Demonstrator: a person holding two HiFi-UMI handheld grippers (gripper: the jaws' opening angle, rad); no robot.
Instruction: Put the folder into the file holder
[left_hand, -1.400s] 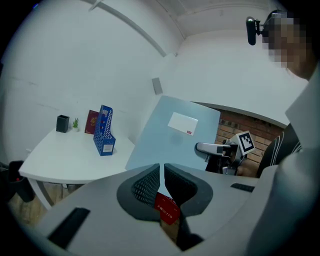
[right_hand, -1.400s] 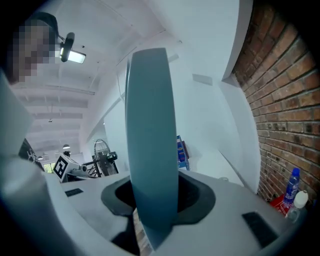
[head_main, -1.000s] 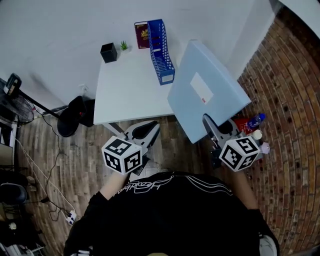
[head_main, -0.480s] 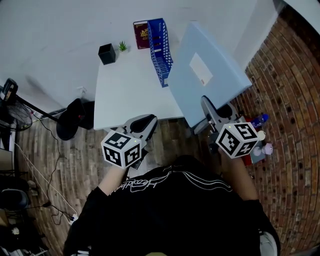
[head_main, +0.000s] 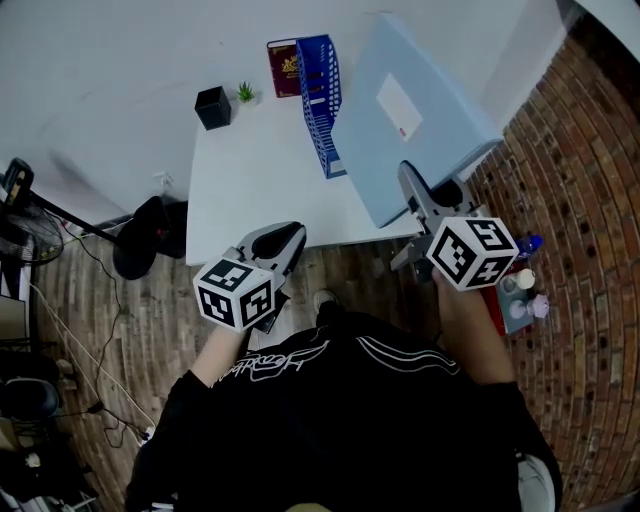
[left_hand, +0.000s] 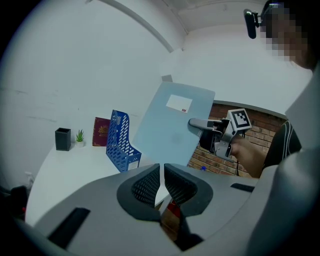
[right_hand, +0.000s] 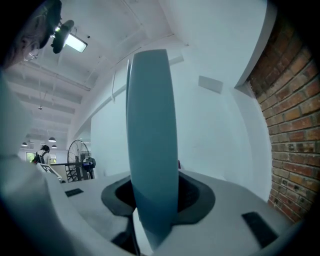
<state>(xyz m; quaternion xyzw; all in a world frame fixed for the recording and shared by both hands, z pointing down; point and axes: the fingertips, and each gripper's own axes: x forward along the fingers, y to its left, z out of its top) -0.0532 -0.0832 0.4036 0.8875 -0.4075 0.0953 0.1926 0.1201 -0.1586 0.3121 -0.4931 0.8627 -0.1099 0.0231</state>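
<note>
**Folder in transit to the holder: right claw clamped on it, left claw closed and empty.**

The smooth white rectangular table (head_main: 250, 190) carries the target near its far edge. The large pale blue flat folder (head_main: 410, 110) is rigid and matte with a white label. The right claw (head_main: 415, 188) grips it by its near edge, and it hangs tilted above the table's right side, beside but apart from the tall blue perforated plastic file holder (head_main: 322, 100). Recommended: turn the folder upright, align its thin edge with the holder's narrow open top, then lower it straight. Release only once it is seated. The left claw (head_main: 282, 238), jaws together on nothing, could steady the probably light holder.
</note>
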